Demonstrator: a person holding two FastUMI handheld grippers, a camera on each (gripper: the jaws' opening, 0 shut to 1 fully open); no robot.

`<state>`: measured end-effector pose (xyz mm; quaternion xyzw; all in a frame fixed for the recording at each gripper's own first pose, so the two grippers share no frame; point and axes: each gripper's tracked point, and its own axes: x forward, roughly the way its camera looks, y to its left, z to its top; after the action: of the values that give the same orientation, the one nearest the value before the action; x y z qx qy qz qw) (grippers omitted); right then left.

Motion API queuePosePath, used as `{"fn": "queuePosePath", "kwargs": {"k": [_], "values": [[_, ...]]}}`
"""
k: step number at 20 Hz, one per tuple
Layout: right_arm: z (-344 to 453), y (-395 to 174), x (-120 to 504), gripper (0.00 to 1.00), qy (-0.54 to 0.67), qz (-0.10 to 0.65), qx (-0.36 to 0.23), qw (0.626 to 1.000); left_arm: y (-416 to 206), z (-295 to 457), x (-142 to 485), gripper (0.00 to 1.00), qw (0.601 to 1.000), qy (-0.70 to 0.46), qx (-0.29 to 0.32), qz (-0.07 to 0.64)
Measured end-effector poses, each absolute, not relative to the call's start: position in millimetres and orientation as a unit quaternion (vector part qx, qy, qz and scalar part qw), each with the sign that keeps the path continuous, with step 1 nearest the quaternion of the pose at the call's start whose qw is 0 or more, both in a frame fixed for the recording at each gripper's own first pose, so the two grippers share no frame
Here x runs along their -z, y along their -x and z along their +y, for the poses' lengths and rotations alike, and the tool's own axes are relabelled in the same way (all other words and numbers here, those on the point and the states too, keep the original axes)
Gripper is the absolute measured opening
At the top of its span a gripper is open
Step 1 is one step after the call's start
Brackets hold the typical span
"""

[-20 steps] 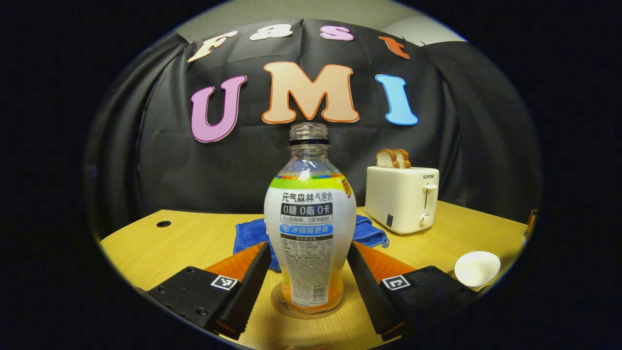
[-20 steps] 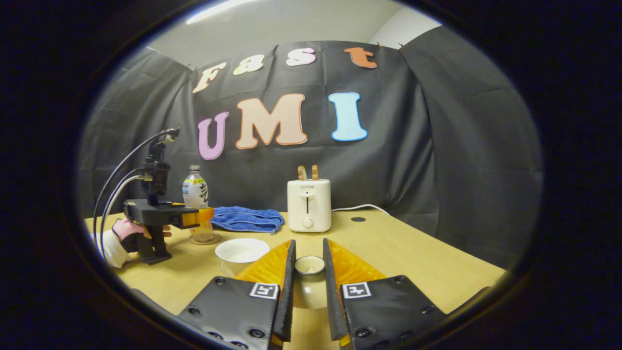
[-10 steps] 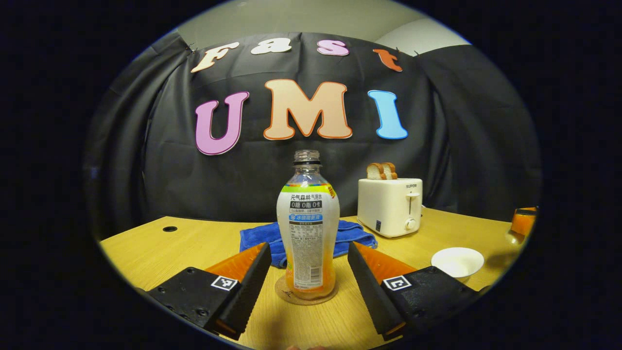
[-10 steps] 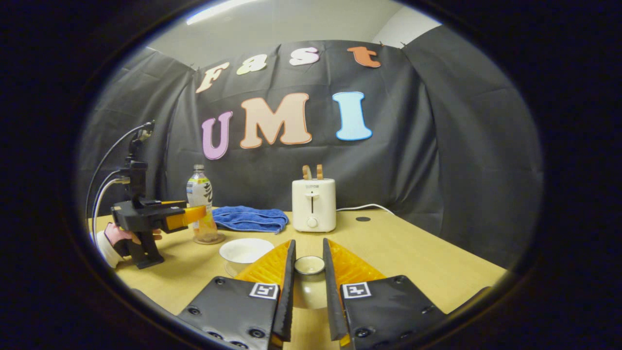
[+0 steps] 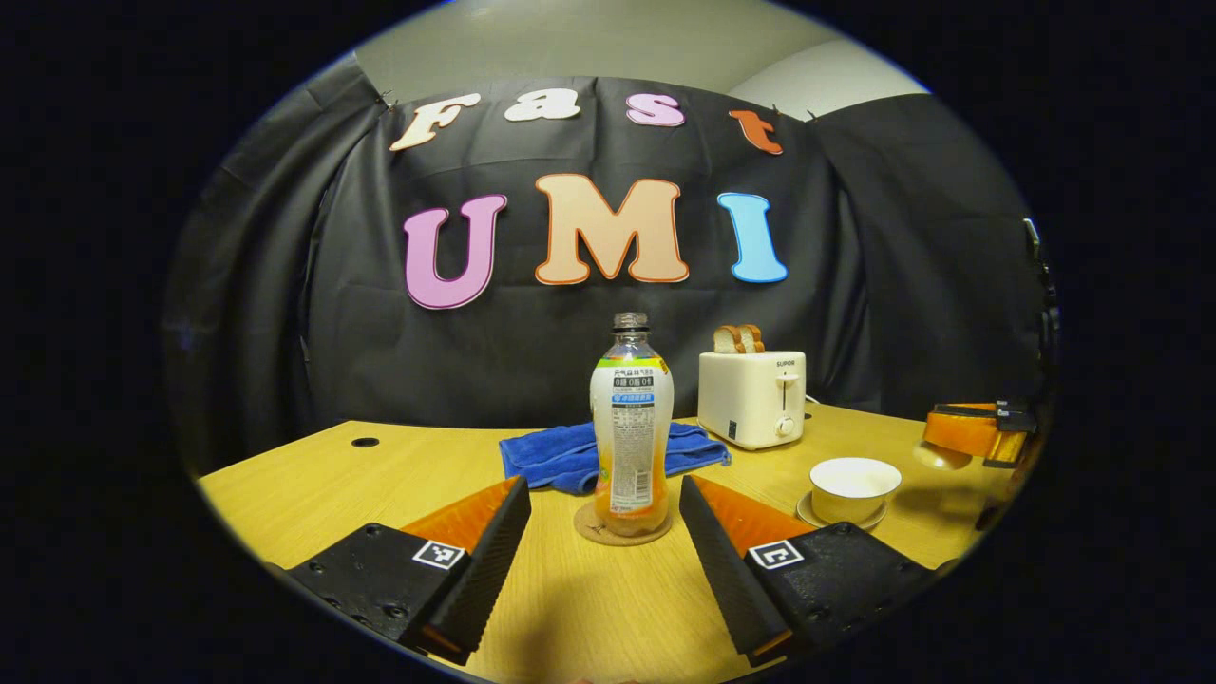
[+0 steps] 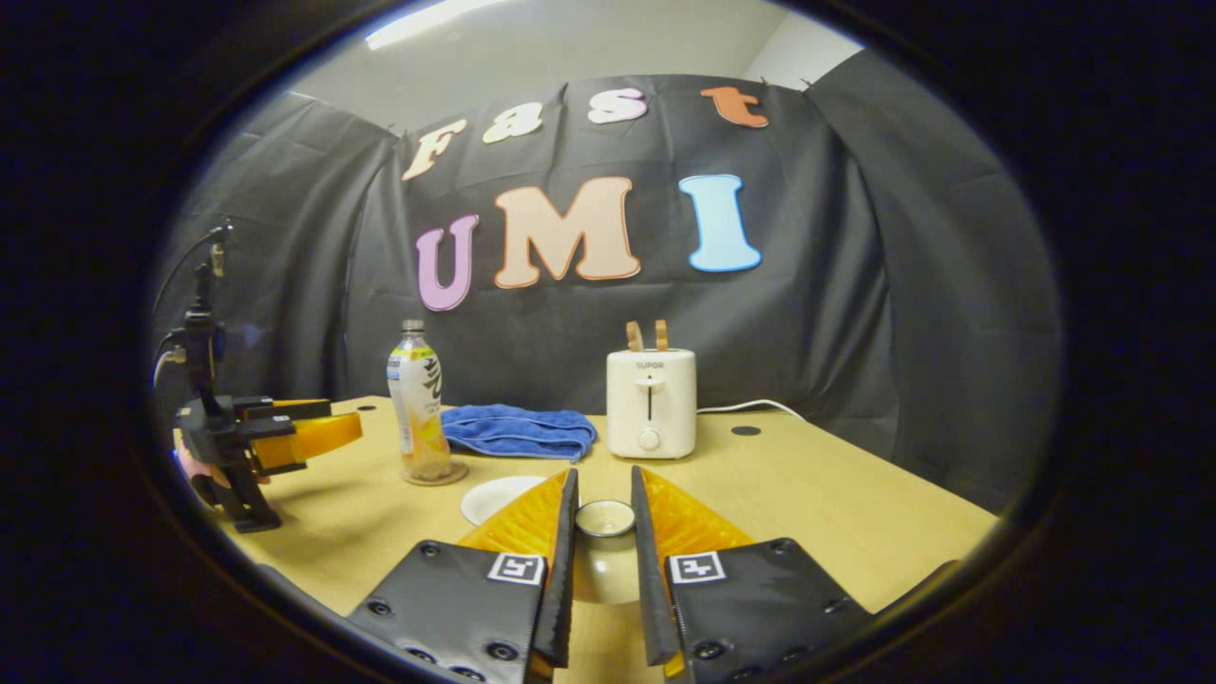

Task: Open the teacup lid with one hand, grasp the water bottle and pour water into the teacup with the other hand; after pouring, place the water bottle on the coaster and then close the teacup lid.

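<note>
Plainly, the left gripper (image 5: 603,541) is released, its jaws spread wide with nothing between them. The water bottle (image 5: 632,427) stands upright straight ahead of it, just beyond the fingertips, on a round coaster (image 5: 622,525). Its neck is uncapped and clear, orange liquid fills the lower part, and a wrap-around label covers the middle: mostly white, with a coloured stripe along the top and a dark panel of small print. Behind the bottle lies a folded blue towel (image 5: 570,456). Ahead and to the right of this gripper stands a cream toaster (image 5: 750,397) with a short brand word on its front and two bread slices (image 5: 739,337) in its slots. Nearer, on the right, the white teacup (image 5: 853,478) sits uncovered on its saucer (image 5: 841,518). In the right gripper view, the right gripper (image 6: 603,484) is clenched on the white teacup lid (image 6: 605,560), both fingers pressing its sides and its knob ring facing forward. The teacup shows as a white rim just left of those fingers, partly hidden, and the bottle stands farther ahead and left.
</note>
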<state>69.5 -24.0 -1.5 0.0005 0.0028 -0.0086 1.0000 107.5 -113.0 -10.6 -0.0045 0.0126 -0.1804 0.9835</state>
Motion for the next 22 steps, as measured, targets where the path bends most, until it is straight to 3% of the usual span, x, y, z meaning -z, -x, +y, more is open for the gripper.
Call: {"fn": "queuePosePath", "kwargs": {"k": [10, 22], "values": [[28, -117, 8, 0.34, 0.001, 0.023, -0.056, 0.998, -91, -80, 9, 0.92, 0.992, 0.003, 0.123, 0.012], [37, -136, 27, 0.34, 0.01, 0.079, -0.067, 0.995, -92, -79, 9, 0.92, 0.993, 0.004, 0.121, 0.013]]}}
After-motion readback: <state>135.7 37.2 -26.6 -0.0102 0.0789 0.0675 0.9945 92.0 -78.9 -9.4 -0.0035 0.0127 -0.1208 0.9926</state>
